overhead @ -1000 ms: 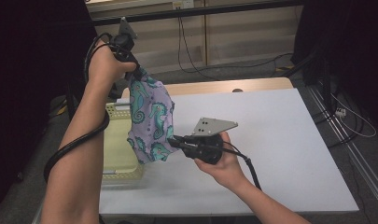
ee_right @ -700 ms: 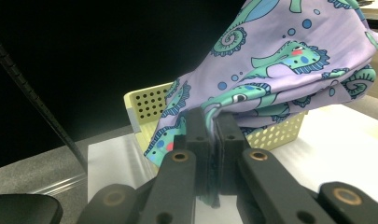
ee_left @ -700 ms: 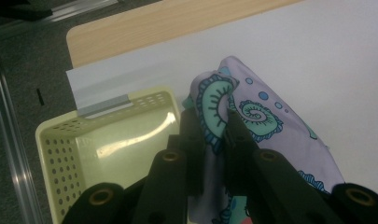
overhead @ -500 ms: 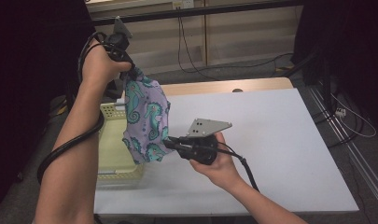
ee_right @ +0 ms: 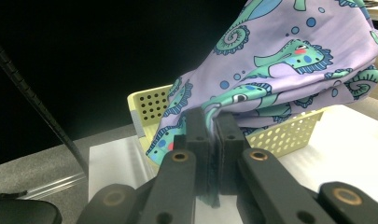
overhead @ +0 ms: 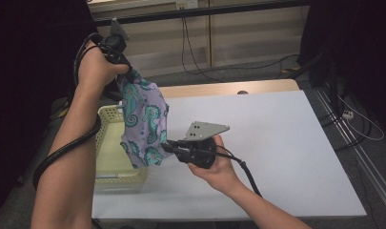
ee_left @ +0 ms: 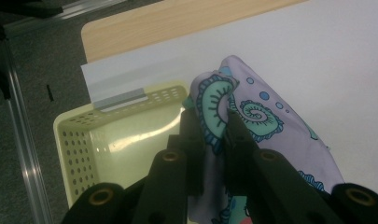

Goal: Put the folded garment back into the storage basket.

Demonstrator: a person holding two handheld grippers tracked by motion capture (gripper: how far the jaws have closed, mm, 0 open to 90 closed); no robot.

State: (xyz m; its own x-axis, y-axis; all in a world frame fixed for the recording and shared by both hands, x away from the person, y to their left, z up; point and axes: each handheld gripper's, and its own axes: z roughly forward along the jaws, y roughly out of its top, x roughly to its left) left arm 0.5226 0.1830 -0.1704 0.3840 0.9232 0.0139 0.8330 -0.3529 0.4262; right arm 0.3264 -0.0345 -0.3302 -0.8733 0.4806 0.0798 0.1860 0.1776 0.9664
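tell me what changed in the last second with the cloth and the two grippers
The left gripper rose a little, drawing the seahorse cloth up over the yellow basket. The right gripper stayed low, clamped on the cloth's lower edge. Both grips held; the basket did not move.

Legible text, labels, brands, numbers, signs: none. The seahorse-print cloth (overhead: pixel 144 125) carries pictures only, no lettering. The pale yellow basket (overhead: pixel 106 143) has a blank grey strip on its rim, nothing readable. The grey plate on the right gripper (overhead: pixel 167 147) shows only small holes, no marking.
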